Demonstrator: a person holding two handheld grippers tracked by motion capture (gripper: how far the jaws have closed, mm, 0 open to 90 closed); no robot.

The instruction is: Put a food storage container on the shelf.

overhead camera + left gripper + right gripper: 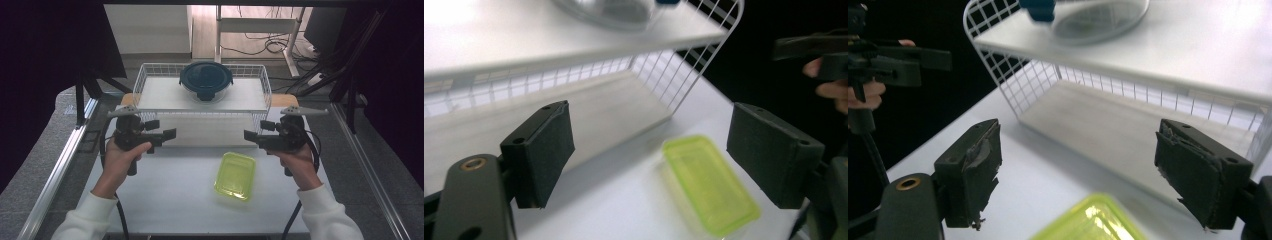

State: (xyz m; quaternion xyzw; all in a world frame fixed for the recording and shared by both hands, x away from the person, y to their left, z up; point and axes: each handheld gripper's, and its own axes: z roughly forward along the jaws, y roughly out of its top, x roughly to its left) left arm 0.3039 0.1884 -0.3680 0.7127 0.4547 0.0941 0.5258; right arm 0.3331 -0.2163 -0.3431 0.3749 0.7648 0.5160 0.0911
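Right gripper (248, 134) above-right of green lid (235, 175)

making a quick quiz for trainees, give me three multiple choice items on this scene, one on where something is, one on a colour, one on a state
1. Where does the round lidded container sit?
A. on the top of the white wire shelf
B. on the table beside the tray
C. between the jaws of a gripper

2. What colour is the shallow rectangular tray on the table?
A. red
B. yellow-green
C. black

3. How do the jaws of the left gripper and the right gripper stand?
A. both shut on the tray
B. left shut, right open
C. both open with nothing between them

Answers:
1. A, since the high view shows it on the upper level of the shelf, near the back.
2. B, as it shows bright yellow-green in all three views.
3. C, because each gripper view shows its two pads wide apart with only the table and the shelf beyond.
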